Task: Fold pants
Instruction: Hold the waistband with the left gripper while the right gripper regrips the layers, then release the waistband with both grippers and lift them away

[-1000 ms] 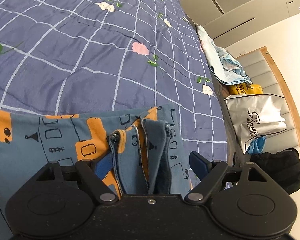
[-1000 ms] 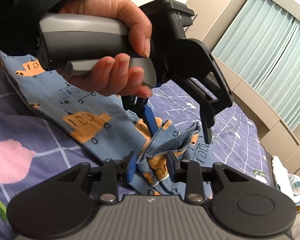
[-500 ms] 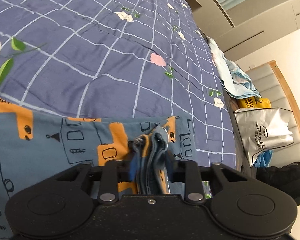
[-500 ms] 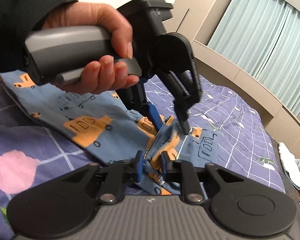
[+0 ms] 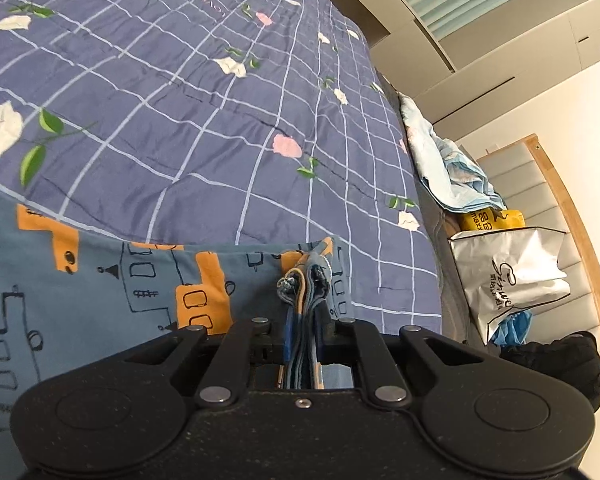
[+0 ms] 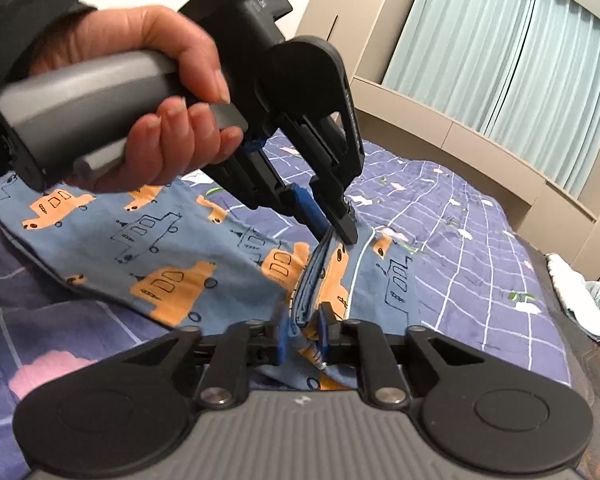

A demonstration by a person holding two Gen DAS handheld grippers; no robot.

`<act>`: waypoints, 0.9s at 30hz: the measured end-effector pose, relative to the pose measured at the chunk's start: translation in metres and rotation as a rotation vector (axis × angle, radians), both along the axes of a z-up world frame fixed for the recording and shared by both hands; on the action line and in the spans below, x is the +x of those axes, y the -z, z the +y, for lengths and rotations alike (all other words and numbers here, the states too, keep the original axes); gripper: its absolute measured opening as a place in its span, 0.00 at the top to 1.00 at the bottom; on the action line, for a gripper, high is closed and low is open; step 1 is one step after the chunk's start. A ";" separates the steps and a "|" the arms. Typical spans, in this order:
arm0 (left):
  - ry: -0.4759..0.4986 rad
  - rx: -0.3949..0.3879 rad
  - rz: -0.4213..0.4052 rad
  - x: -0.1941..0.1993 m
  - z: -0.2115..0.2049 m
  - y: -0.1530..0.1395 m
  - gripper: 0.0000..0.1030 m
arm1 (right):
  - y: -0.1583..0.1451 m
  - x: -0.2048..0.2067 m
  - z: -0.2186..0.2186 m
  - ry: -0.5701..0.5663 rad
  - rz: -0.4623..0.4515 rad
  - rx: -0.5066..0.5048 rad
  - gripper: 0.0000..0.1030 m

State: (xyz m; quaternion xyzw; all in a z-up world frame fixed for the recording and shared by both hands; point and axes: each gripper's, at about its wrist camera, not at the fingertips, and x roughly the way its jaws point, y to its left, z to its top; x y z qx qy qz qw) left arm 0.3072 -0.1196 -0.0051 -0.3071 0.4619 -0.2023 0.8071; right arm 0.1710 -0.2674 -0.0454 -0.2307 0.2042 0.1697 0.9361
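Pants (image 6: 172, 264): blue fabric with orange vehicle print, spread on the bed's navy grid-and-flower quilt (image 5: 204, 128), one bunched edge lifted off it between both grippers.

Left gripper (image 6: 334, 228): angled down toward the bed from upper left in the right wrist view. Fingers nearly together and closing, pads clamped on the stacked fabric edge. In the left wrist view the bunched layers (image 5: 304, 280) stick out just past the blue pads.

Left hand (image 6: 156, 92): wrapped around the grey handle, thumb along the top, fingertips curled under, dark sleeve at the wrist.

Right gripper (image 6: 303, 330): pointed slightly down, low over the bed. Its fingers stand a little apart and are opening, with a fold of the same edge between the pads. Fabric fills the gap and the pads touch it on both sides.

The cloth runs taut as a short ridge from one gripper to the other, both close together.

Beside the bed: white bag (image 5: 508, 276), light blue cloth pile (image 5: 456, 176). Curtain (image 6: 512, 36) behind.
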 end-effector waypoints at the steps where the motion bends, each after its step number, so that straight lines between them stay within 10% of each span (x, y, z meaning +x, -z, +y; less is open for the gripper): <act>1: -0.005 -0.002 -0.001 -0.002 0.002 -0.002 0.90 | 0.000 -0.002 0.003 0.003 -0.009 -0.010 0.65; 8: -0.055 -0.021 0.022 -0.017 0.023 -0.007 0.90 | 0.010 -0.006 0.034 0.035 -0.059 -0.111 0.59; 12: -0.077 -0.025 0.017 -0.029 0.039 -0.011 0.90 | 0.012 -0.014 0.047 0.014 -0.056 -0.130 0.87; 27: -0.139 0.000 0.060 -0.063 0.124 -0.016 0.90 | -0.025 -0.038 0.092 -0.148 0.002 -0.016 0.90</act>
